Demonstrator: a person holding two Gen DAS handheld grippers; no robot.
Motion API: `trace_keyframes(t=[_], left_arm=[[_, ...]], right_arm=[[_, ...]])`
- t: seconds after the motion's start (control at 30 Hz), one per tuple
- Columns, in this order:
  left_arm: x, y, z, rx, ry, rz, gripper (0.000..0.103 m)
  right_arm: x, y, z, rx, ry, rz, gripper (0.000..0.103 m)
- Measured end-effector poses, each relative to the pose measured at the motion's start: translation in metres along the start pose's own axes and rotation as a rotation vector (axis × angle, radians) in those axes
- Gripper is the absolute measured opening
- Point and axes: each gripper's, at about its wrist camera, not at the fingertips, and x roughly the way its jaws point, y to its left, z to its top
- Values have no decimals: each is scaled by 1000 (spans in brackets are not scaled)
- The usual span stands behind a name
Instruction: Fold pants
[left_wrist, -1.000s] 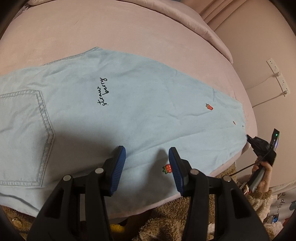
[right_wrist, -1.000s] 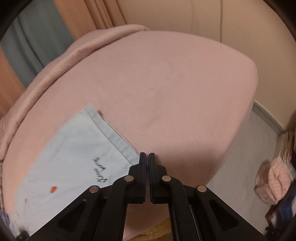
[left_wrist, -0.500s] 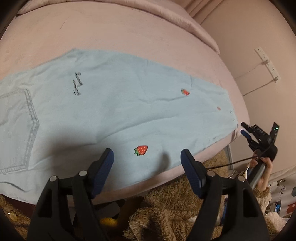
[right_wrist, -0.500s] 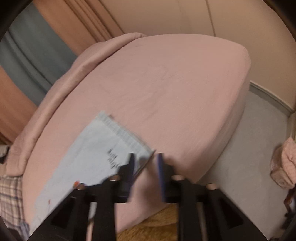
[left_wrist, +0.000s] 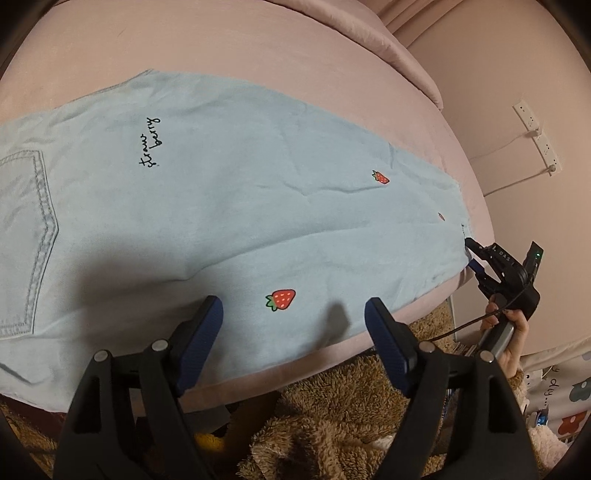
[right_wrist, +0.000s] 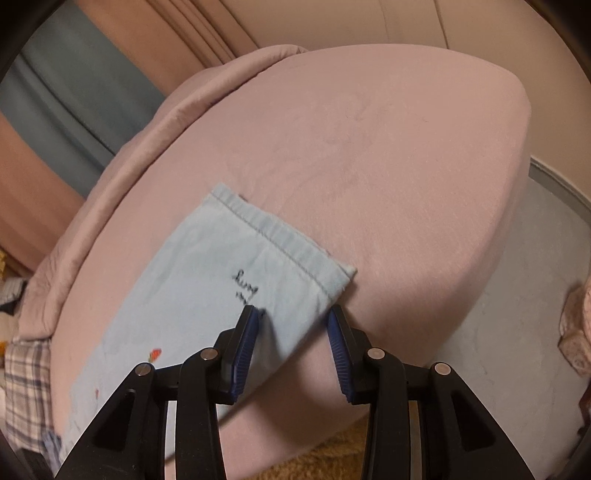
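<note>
Your left gripper (left_wrist: 293, 314) stands wide, its jaws having just been opening; nothing is pinched, and the blue pads hover over the near edge of the pants (left_wrist: 229, 206), a strawberry patch (left_wrist: 280, 299) lying between them. The pants lie flat along the pink bed (left_wrist: 258, 40), back pocket (left_wrist: 27, 240) left of your fingers, hem to the right. A second ago the patch sat against the right pad of a much narrower gap.

Your right gripper (right_wrist: 293, 314) is partly parted, jaws lately opened from fully closed. The hem corner (right_wrist: 332, 280) lies just ahead between the pads, not pressed. Earlier the shut tips sat at the hem edge.

Right of the left fingers, a hand (left_wrist: 511, 332) holds that gripper. A brown fleece (left_wrist: 332, 417) lies below the bed edge.
</note>
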Motion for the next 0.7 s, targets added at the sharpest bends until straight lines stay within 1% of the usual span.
trace_keyframes(t=[0.17, 0.2, 0.23, 0.27, 0.33, 0.37, 0.4, 0.43, 0.5, 0.6, 0.7], left_arm=[[-1, -3, 0, 13, -5, 9, 80], [-1, -4, 0, 15, -7, 10, 80], [0, -5, 1, 17, -8, 10, 80], [-1, -5, 1, 15, -10, 7, 80], [-3, -4, 1, 7, -12, 8, 77], [-4, -3, 1, 3, -12, 12, 72], [-6, -2, 1, -1, -12, 14, 69], [-9, -1, 1, -7, -13, 15, 69], [-17, 2, 1, -16, -37, 24, 69], [-33, 7, 3, -20, -90, 71, 69], [-46, 12, 5, -31, -134, 100, 69]], right_arm=[[3, -5, 4, 45, -9, 46, 38], [4, -6, 6, 61, -14, 55, 37], [6, -7, 7, 76, -21, 62, 31], [6, -9, 8, 94, -27, 68, 28], [9, -12, 10, 130, -25, 100, 15], [9, -13, 10, 159, -20, 136, 13], [8, -12, 10, 172, -23, 148, 13], [5, -9, 10, 172, -31, 152, 12], [-13, 5, 11, 122, -88, 149, 12], [-45, 39, 13, -3, -168, 156, 12], [-81, 83, 9, -156, -229, 204, 12]])
